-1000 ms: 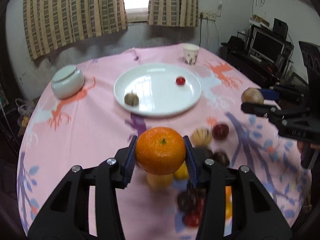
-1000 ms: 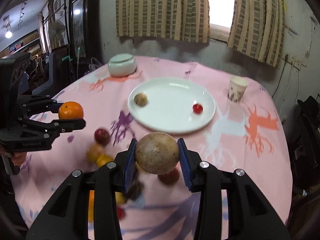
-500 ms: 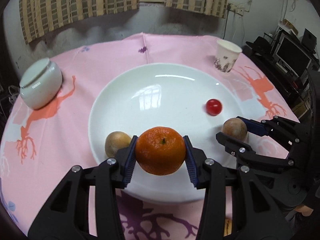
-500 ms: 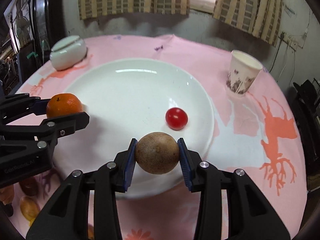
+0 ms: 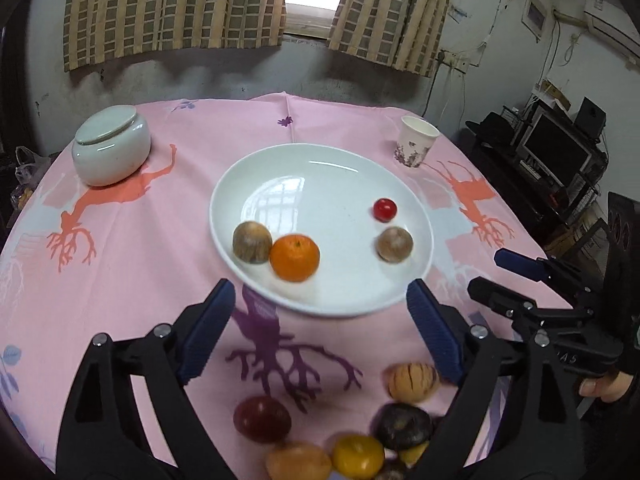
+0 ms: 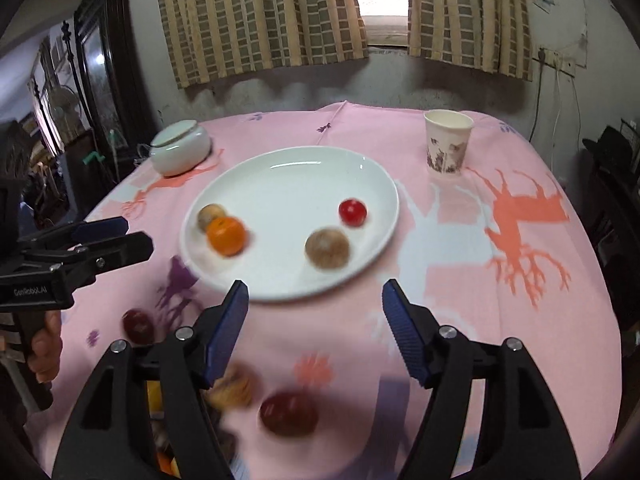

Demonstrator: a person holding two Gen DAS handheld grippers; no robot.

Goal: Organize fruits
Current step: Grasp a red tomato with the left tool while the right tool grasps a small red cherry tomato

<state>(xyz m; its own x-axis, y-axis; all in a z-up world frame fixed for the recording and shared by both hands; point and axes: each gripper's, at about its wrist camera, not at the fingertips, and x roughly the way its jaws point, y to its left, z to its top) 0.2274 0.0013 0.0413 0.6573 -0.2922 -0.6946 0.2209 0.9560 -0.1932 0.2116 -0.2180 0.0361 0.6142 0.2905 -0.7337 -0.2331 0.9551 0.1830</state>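
Note:
A white plate [image 5: 320,168] [image 6: 288,176] on the pink cloth holds an orange [image 5: 295,258] [image 6: 227,236], a brown fruit [image 5: 252,242] [image 6: 212,215] touching it, a second brown round fruit [image 5: 395,244] [image 6: 327,248] and a small red fruit [image 5: 385,210] [image 6: 352,212]. My left gripper [image 5: 320,330] [image 6: 104,236] hangs in front of the plate, jaws opening, nothing between them. My right gripper [image 6: 316,332] [image 5: 508,276] is likewise opening and empty, back from the plate's near rim. Several loose fruits [image 5: 262,418] [image 6: 289,414] lie on the cloth below the grippers.
A lidded white pot [image 5: 111,150] [image 6: 180,152] stands at the back left and a paper cup [image 5: 416,147] [image 6: 447,143] at the back right. Dark shelves with a monitor [image 5: 556,156] stand beyond the table's right edge. A hand [image 6: 44,344] grips the left tool.
Both grippers went from shut to open, leaving the orange and the brown round fruit on the plate, and both have drawn back toward the near side of the table.

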